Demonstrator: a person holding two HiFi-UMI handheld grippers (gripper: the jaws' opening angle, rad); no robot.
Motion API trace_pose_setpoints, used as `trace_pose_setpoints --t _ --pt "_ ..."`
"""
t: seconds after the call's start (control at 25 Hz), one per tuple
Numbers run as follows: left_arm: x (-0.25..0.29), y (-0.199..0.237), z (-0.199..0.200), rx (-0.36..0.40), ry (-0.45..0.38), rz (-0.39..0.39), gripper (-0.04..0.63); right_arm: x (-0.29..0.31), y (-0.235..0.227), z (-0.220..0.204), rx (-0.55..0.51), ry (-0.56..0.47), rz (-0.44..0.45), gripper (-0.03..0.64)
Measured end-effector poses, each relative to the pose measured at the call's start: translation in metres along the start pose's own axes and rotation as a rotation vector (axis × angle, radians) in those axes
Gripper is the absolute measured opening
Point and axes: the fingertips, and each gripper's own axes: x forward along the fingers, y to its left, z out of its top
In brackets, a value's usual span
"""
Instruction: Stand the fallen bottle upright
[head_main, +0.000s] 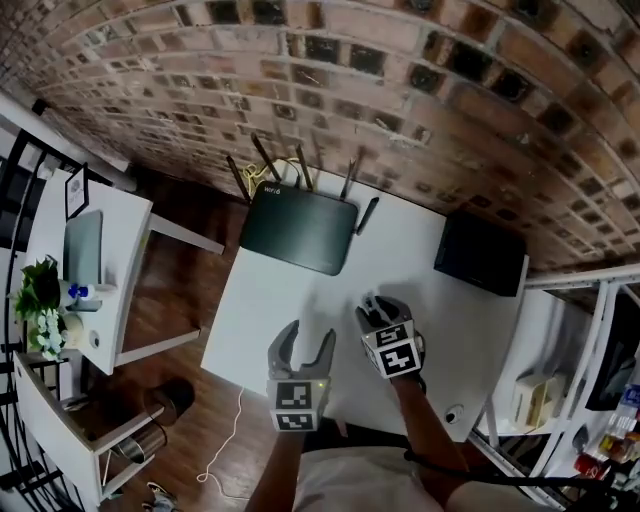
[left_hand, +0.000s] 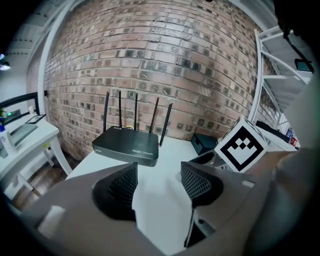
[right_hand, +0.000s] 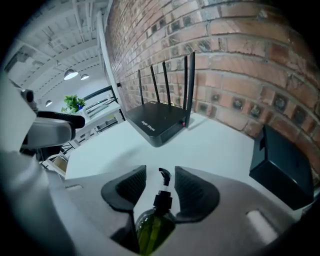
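Note:
A green bottle with a black pump top lies between the jaws of my right gripper, with its pump pointing away from me toward the router. A thin gap shows on each side of the pump neck, so the pads do not press it. In the head view my right gripper points down at the white table and hides the bottle. My left gripper hovers beside it to the left. The jaws of my left gripper stand apart with only bare tabletop between them.
A black router with several antennas sits at the table's far edge against the brick wall. A black box stands at the far right corner. A small white round object lies near the front right. A side desk with a plant is left, shelving right.

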Motion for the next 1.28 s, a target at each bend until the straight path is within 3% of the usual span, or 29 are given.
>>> trace_pose_setpoints --t 0.2,0.44,0.6,1.04,1.28 --pt "-0.001 0.012 -0.006 -0.022 0.022 0.015 0.291 0.011 -0.005 0.002 0.05 0.0 -0.045 0.078" --pt "-0.005 0.015 -0.008 -0.034 0.026 0.02 0.291 0.013 -0.007 0.003 -0.018 0.027 -0.088 0.046" --pt "-0.009 0.014 -0.006 -0.029 0.021 0.019 0.291 0.003 -0.005 0.006 -0.011 0.021 -0.07 0.04" --pt "-0.018 -0.011 0.033 0.018 -0.052 -0.03 0.291 -0.071 -0.004 0.033 -0.013 -0.155 -0.094 0.038" --pt "-0.028 -0.039 0.033 0.042 -0.055 -0.081 0.291 -0.114 -0.004 0.024 -0.001 -0.238 -0.13 0.038"
